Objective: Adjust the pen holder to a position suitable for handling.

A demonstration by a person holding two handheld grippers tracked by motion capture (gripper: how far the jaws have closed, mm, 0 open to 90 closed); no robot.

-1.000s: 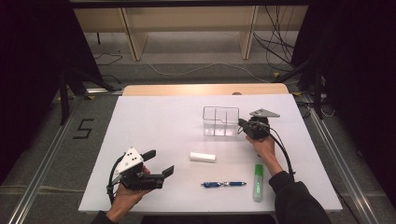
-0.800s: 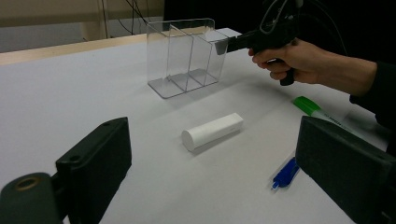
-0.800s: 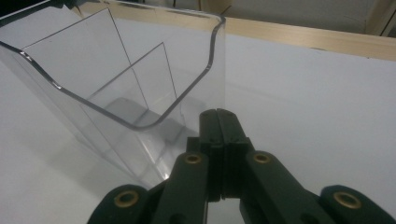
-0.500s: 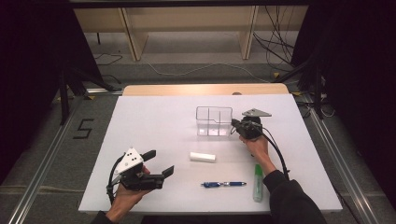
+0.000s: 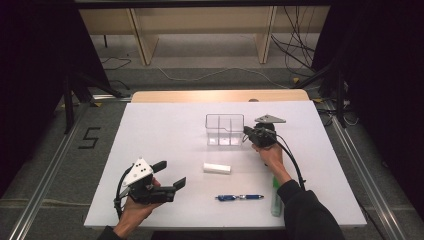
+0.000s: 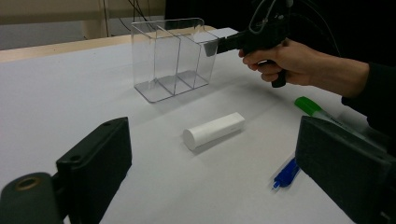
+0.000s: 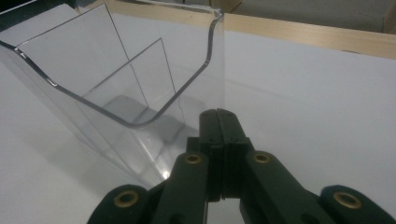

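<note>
While my right claw (image 5: pixel 248 132), clenched on nothing, nudges the clear organizer (image 5: pixel 224 129) at the table's one o'clock, my left claw (image 5: pixel 170 175) waits released; eraser (image 5: pixel 217 168), pen (image 5: pixel 239 197) and marker (image 5: pixel 276 202) remain unsorted.

Clear divided organizer (image 5: pixel 224 129), upright, mid-table

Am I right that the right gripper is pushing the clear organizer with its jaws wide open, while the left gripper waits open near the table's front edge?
Not quite: the right gripper has its jaws shut, pressed together against the clear organizer, as the right gripper view shows. The left gripper does wait open near the table's front edge.
</note>
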